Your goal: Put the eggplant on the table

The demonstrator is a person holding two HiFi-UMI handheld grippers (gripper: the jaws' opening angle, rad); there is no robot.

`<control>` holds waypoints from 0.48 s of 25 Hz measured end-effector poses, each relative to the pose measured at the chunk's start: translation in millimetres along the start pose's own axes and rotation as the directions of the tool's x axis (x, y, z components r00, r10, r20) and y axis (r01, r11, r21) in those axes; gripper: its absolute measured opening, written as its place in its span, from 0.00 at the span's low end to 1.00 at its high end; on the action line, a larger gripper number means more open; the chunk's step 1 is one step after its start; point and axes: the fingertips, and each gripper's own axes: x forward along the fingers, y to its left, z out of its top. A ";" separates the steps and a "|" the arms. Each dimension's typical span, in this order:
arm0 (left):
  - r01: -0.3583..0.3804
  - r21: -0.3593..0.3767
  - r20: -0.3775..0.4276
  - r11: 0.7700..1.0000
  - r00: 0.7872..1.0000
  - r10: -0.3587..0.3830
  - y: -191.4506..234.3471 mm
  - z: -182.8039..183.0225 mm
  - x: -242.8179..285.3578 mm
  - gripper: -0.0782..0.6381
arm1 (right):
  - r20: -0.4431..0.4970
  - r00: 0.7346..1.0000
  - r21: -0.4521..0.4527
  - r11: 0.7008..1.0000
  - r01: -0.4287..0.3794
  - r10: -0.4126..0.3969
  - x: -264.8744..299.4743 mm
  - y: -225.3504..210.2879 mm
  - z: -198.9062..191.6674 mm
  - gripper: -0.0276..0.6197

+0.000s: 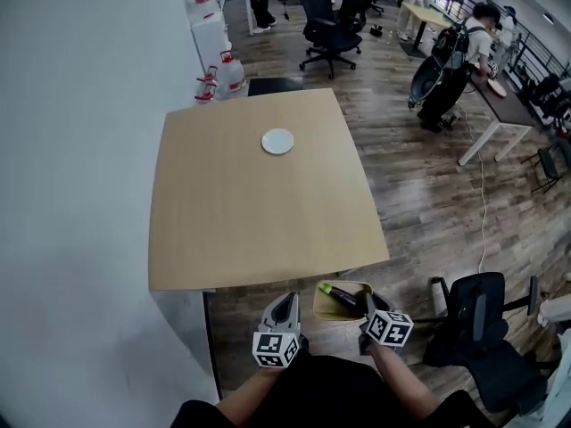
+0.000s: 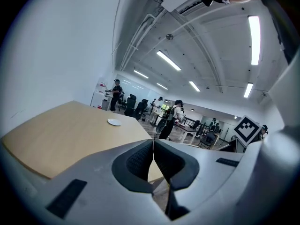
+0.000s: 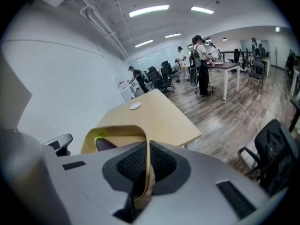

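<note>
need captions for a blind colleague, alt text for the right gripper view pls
The right gripper clamps the rim of a tan bowl holding a dark eggplant. Beyond stands a wooden table bearing a small white plate.

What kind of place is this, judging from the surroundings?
Probably an open-plan office: rolling office chairs, a work desk where a person stands, and long ceiling lights.
</note>
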 end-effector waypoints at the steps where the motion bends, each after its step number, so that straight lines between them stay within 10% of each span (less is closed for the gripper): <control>1: 0.005 0.001 0.001 1.000 1.000 -0.005 7.0 3.9 5.3 0.13 | 0.014 1.000 -0.029 1.000 0.009 -0.009 6.3 5.9 10.1 0.16; 12: 0.010 -0.011 0.013 1.000 1.000 -0.010 64.5 32.8 48.8 0.13 | 0.032 0.999 0.028 1.000 -0.011 0.010 77.8 52.9 58.4 0.16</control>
